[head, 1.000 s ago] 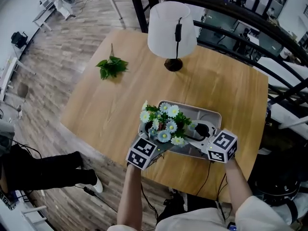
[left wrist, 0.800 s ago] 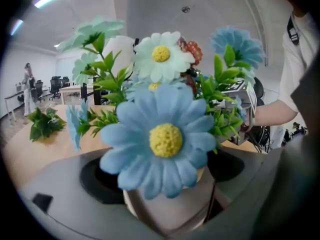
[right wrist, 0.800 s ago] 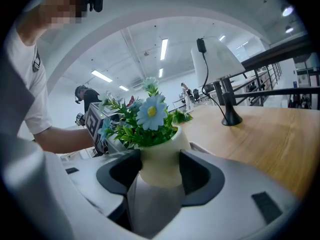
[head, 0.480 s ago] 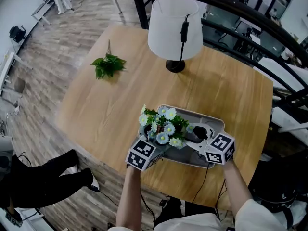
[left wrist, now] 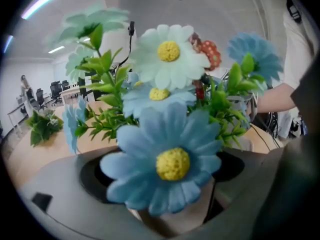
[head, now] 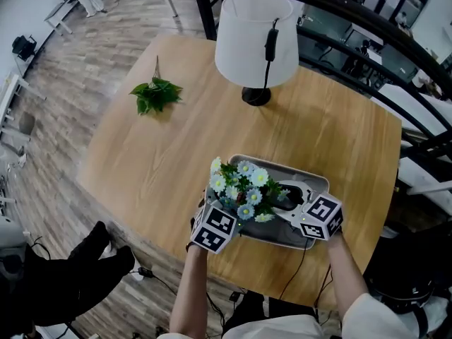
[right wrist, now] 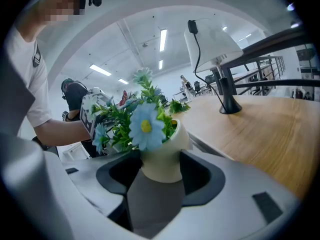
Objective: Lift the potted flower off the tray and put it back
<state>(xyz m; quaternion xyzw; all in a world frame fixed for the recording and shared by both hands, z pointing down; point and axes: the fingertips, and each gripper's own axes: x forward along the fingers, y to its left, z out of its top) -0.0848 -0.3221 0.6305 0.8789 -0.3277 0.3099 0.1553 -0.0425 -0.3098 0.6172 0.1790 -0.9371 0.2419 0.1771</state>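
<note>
Two Claws, One Pot: Tilt Hazard

Both claws are closed on the potted flower point(head: 244, 193), with the left claw point(head: 232, 212) and right claw point(head: 284, 198) on opposite sides of its pot, over the tray point(head: 311, 171) at the near edge of the desk point(head: 176, 140). Uneven lowering would likely tilt the pot. Releasing one claw early could topple it against the tray rim. The right gripper view shows the pads point(right wrist: 200, 179) against the pot; the head view hides this under blooms. Base contact with the tray: cannot tell.

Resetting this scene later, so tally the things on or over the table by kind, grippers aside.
table lamp: 1
tray: 1
potted flower: 1
loose leafy sprig: 1
Total: 4
</note>
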